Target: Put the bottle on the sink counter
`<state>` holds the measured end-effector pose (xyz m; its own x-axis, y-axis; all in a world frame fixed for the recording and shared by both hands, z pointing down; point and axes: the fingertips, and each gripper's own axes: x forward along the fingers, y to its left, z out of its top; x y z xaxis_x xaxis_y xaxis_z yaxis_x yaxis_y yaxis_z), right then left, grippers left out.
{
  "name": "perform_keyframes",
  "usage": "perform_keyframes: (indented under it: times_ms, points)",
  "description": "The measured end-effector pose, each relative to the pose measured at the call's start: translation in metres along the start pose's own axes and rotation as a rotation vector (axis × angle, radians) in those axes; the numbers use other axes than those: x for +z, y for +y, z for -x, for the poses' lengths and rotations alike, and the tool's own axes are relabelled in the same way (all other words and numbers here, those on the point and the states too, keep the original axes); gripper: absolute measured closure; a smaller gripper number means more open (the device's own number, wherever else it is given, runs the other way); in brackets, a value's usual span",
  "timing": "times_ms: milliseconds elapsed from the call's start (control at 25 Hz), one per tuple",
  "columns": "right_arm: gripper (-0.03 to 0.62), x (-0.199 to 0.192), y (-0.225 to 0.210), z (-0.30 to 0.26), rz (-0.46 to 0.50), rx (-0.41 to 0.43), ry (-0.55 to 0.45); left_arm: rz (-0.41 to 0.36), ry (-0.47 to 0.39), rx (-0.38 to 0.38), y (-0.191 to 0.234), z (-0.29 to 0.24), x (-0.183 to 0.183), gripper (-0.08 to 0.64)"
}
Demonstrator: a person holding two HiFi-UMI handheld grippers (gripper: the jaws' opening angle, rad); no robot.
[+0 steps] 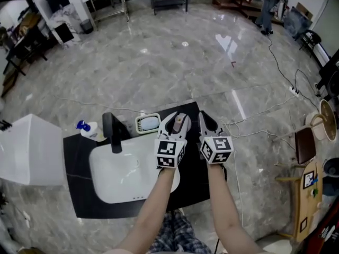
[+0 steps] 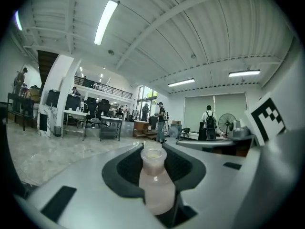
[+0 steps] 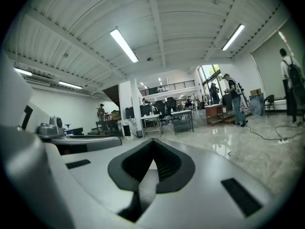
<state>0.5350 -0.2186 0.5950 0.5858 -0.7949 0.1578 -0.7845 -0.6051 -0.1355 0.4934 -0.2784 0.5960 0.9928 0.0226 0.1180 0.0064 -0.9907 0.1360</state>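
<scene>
A small pale pink bottle [image 1: 180,122] with an open top stands upright between the jaws of my left gripper [image 1: 178,118], above the back edge of the black sink counter [image 1: 79,194]. In the left gripper view the bottle [image 2: 156,187] fills the gap and the left gripper [image 2: 155,151] is shut on its body. Just to the right, my right gripper [image 1: 205,119] hovers over the counter's right part. Its jaws meet in the right gripper view, where the right gripper [image 3: 151,144] holds nothing.
A white basin [image 1: 122,179] is set in the counter, with a black faucet [image 1: 112,134] behind it. A blue-capped bottle [image 1: 89,129] and a pale green dish [image 1: 148,123] stand at the back. A white box [image 1: 26,150] adjoins the left; cables [image 1: 265,126] cross the floor at right.
</scene>
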Motion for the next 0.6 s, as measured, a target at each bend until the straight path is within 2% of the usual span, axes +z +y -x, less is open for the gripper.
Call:
perform_keyframes:
  times_ms: [320, 600]
  points:
    - [0.577, -0.041, -0.014, -0.019, 0.024, 0.017, 0.074, 0.004, 0.075, 0.029, 0.016, -0.036, -0.056, 0.423]
    - [0.577, -0.055, -0.017, -0.023, 0.014, 0.009, 0.091, -0.03, 0.118, 0.034, 0.021, -0.046, -0.079, 0.422]
